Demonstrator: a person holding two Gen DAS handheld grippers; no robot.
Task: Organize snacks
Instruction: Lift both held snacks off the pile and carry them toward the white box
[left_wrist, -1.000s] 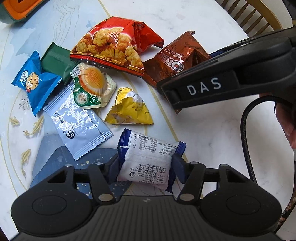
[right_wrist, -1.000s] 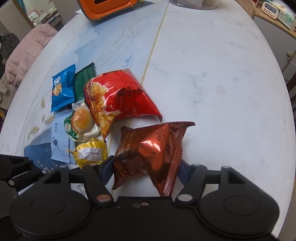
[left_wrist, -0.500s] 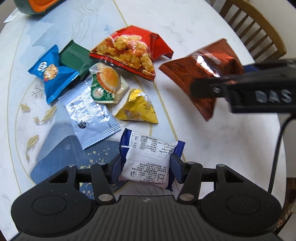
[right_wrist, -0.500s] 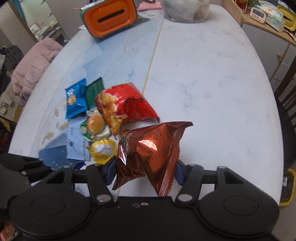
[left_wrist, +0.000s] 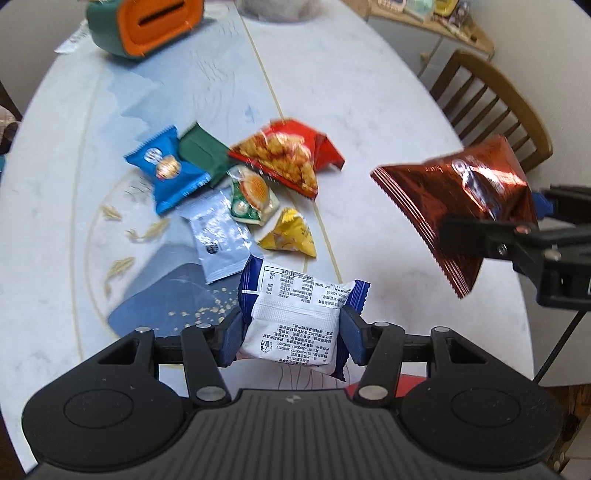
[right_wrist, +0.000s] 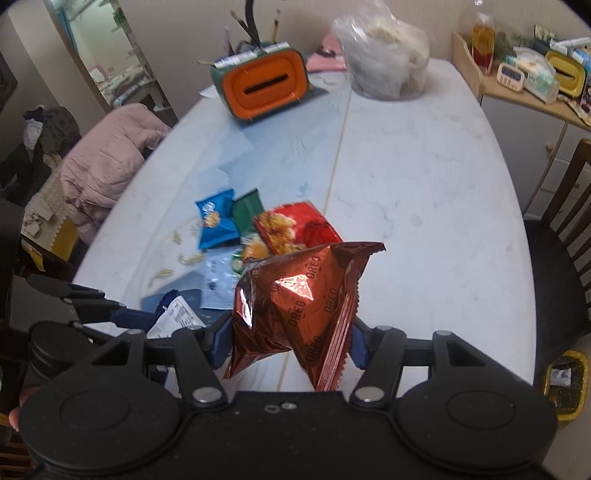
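Snacks lay in a loose cluster on the near-left part of the marble table, while two had been taken up, one in each gripper. The left gripper had its fingers clamped on the sides of a white-and-blue packet, printed back uppermost, held clear above the near edge of the table. The right gripper was closed on the lower part of a coppery Oreo bag, which hung in the air to the right of the pile; gripping it low by the crimped end probably kept the puffy body from being crushed.

On the table itself, a red chip bag sat farthest, with a green packet and a blue cookie packet to its left, the blue one overlapping the green. Nearer were a small round-cake packet, a silver sachet and a yellow triangular packet, all touching or just beside one another.

An orange-fronted tissue box and a clear plastic bag stood at the far end. Both lifted items seemed bound for a sorting place not in view; the frames did not show where.
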